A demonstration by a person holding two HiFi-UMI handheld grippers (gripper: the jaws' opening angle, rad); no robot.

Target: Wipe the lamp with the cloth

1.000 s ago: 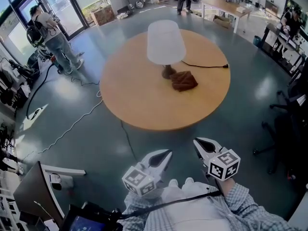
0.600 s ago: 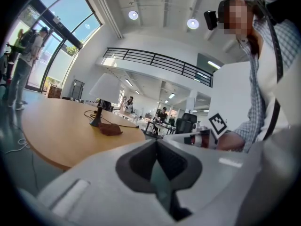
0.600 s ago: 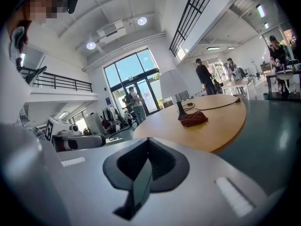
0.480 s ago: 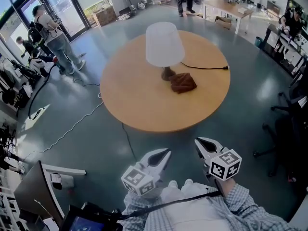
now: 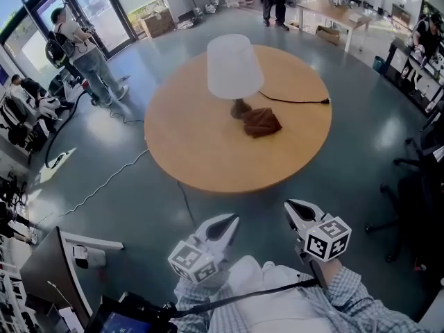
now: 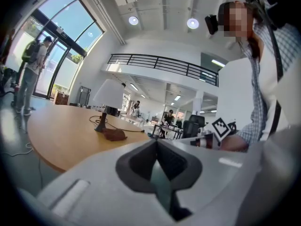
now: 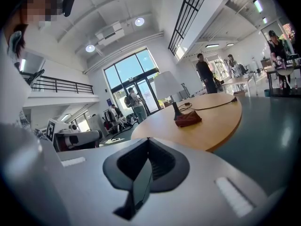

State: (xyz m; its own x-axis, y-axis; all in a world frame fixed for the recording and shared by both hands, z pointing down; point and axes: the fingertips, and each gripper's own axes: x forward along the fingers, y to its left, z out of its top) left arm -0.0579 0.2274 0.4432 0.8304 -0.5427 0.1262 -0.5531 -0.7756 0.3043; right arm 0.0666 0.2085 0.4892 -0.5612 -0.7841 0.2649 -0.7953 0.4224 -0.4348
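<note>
A lamp (image 5: pixel 234 66) with a white shade and dark base stands near the middle of a round wooden table (image 5: pixel 187 137). A crumpled brown cloth (image 5: pixel 262 122) lies on the table just right of the lamp's base. The lamp (image 6: pixel 108 94) and cloth (image 6: pixel 114 134) also show far off in the left gripper view, and the lamp (image 7: pixel 168 85) and cloth (image 7: pixel 187 119) in the right gripper view. My left gripper (image 5: pixel 230 220) and right gripper (image 5: pixel 293 206) are both shut and empty, held close to the person's body, well short of the table.
A black cord (image 5: pixel 295 101) runs from the lamp to the table's right edge. A white cable (image 5: pixel 104 182) trails over the floor at left. People (image 5: pixel 80 50) stand by the glass doors. Office chairs (image 5: pixel 416 179) sit at right, a desk (image 5: pixel 333 12) beyond.
The whole view has shifted slightly: the table sits a little nearer and the far people have moved. My right gripper has edged toward the table. Both stay shut.
</note>
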